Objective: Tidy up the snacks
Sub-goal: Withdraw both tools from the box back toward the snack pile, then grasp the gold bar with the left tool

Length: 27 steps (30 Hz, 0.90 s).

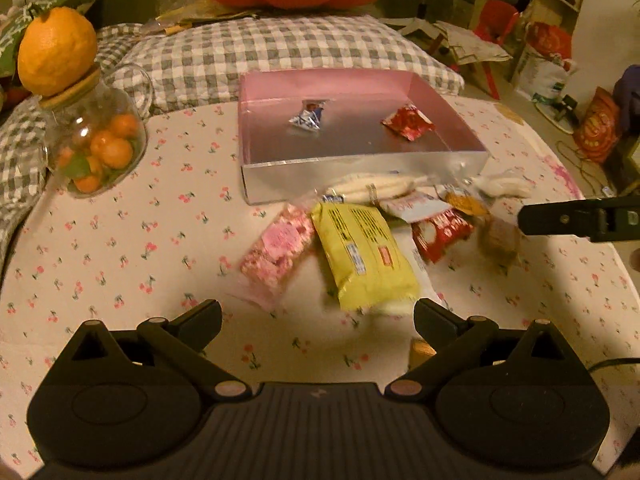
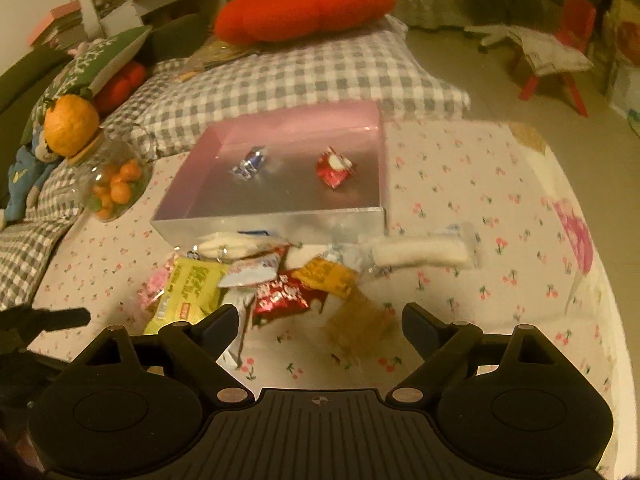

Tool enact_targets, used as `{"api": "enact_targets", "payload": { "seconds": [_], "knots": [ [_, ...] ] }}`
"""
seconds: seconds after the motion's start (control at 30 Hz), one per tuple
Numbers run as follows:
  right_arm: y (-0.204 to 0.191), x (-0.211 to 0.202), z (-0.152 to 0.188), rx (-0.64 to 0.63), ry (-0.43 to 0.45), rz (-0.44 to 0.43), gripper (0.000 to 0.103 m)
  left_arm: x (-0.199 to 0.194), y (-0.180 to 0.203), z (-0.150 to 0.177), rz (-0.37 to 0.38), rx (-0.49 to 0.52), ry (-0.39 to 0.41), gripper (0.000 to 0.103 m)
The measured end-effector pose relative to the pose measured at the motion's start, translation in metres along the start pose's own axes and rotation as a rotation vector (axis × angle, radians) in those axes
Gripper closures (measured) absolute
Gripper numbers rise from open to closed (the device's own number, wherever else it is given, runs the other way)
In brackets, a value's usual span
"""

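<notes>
box (image 1: 360, 176): glossy silver card | wrappers (image 1: 364, 256): shiny plastic | tablecloth (image 1: 120, 248): matt printed cloth | jar (image 1: 96, 140): glass

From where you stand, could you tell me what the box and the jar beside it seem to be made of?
Box: probably card with a metallic silver finish, since its walls mirror the wrappers and its interior glows pink.
Jar: clear glass or plastic, as small orange fruits show through it; its tan lid looks wooden.
</notes>
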State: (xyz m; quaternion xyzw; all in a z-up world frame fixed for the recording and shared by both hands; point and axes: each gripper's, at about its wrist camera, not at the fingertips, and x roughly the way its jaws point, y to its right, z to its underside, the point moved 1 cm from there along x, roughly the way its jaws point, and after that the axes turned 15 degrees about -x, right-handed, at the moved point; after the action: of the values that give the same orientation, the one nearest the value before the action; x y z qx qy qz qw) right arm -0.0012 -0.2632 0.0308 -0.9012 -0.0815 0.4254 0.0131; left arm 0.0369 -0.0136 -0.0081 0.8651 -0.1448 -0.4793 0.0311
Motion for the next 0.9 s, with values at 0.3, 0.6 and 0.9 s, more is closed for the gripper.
{"api": "enact_targets", "payload": {
  "seconds": [0.3,0.6,0.9],
  "knots": [
    [0.007,0.011,0.039,-0.047,0.008,0.061,0.012,0.003,0.0,0.039,0.066,0.01,-0.032,0.001],
    [-0.003,0.028,0.063,-0.178,-0.016,0.086,0.012,0.006,0.007,0.066,0.106,0.063,-0.019,0.001],
    [-0.003,0.046,0.068,-0.209,0.012,0.112,0.007,0.006,0.019,0.082,0.129,0.133,-0.016,0.025]
  ]
}}
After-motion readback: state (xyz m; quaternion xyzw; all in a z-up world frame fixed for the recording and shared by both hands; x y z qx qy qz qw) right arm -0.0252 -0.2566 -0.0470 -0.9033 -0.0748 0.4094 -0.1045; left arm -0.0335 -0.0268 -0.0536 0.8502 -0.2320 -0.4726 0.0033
